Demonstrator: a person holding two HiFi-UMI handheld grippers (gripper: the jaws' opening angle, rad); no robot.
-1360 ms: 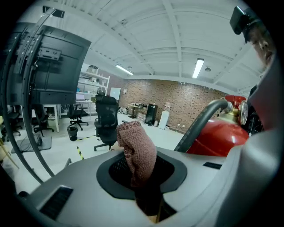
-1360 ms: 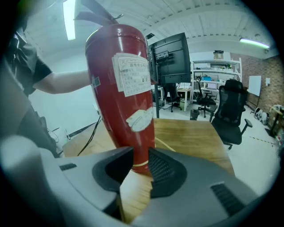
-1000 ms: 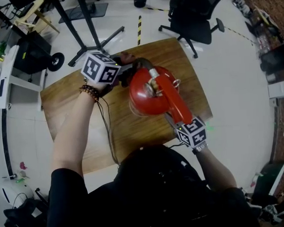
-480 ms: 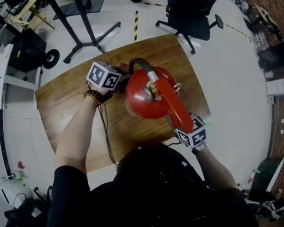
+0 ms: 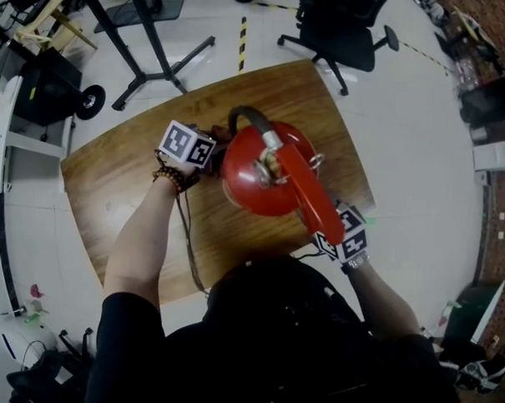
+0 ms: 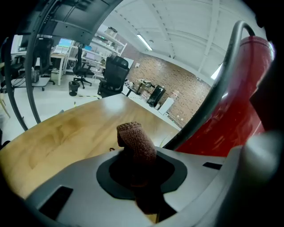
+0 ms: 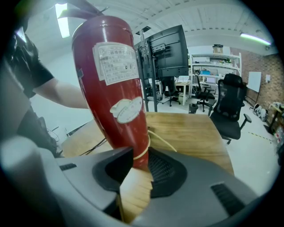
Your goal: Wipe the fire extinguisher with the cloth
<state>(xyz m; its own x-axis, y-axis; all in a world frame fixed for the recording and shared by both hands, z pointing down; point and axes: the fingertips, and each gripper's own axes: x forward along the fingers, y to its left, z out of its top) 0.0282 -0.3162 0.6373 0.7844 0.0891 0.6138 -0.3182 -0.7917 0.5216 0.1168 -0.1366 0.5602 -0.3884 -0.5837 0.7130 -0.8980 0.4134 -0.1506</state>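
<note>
The work is done on a wooden table (image 5: pixel 127 202) in a workshop room with a light floor. A black office chair (image 5: pixel 345 29) and a tripod stand (image 5: pixel 150 51) are behind the table.

The red fire extinguisher (image 5: pixel 264 175) is in the middle part of the table, and it seems to lean. Its top with the black hose (image 5: pixel 244 115) is toward the person's head, and its lower end is near the table edge. The right gripper (image 7: pixel 135 173) has its jaws partly closed on this lower end, just below a pale band, and the pads press on the red wall. The left gripper (image 5: pixel 213 152) is just beside the cylinder on the other side. Its jaws are closed on a brown knitted cloth (image 6: pixel 135 139), which stands out in front of them.

The main risk is probably the grip on the extinguisher. The body is round, smooth and likely heavy, and only two pads hold it low down. A hard push with the cloth could therefore turn it in the jaws or tip it toward the table edge. The cloth may also catch on the hose and slide out of the jaws.
</note>
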